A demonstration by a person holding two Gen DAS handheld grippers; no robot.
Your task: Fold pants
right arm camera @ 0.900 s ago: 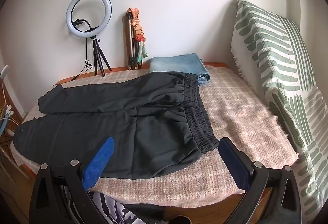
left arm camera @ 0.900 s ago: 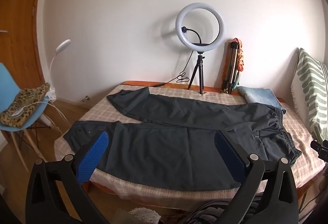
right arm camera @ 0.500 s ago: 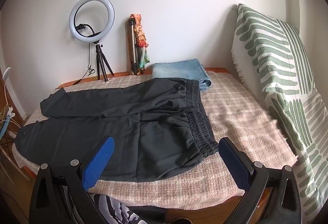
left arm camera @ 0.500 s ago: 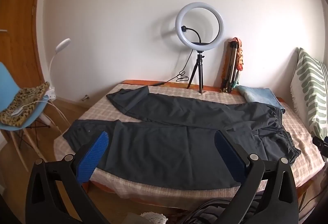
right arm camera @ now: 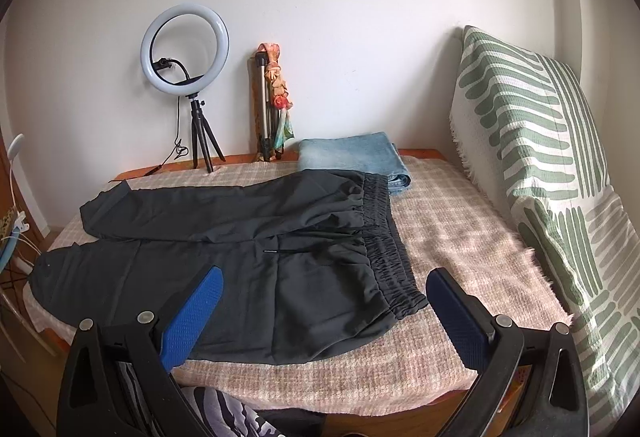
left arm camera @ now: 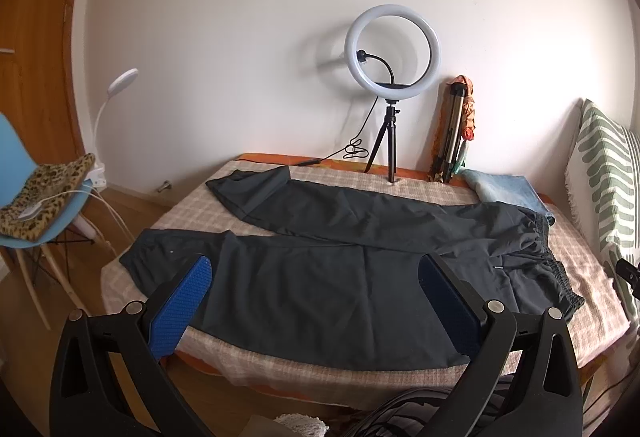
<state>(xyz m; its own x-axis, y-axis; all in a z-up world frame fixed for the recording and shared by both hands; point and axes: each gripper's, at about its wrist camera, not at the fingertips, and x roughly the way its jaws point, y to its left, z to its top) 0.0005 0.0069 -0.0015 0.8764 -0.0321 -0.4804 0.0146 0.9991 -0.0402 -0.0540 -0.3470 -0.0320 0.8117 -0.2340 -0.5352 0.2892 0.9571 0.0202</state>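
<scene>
Dark grey pants (left arm camera: 340, 261) lie spread flat on a bed with a pink checked cover (left arm camera: 192, 209). The legs point left and the elastic waistband (right arm camera: 390, 249) is at the right. My left gripper (left arm camera: 316, 301) is open and empty, held above the near edge of the bed over the front leg. My right gripper (right arm camera: 324, 309) is open and empty, held above the near edge by the waistband end of the pants (right arm camera: 240, 257). Neither gripper touches the cloth.
A ring light on a tripod (left arm camera: 392, 77) and a folded tripod (left arm camera: 452, 133) stand at the back wall. Folded blue jeans (right arm camera: 352, 157) lie behind the waistband. A green striped cushion (right arm camera: 540, 165) leans at the right. A blue chair (left arm camera: 28, 205) stands at the left.
Both grippers have drawn back and up a little from the bed, so the pants look slightly farther away. The pants have not moved.
</scene>
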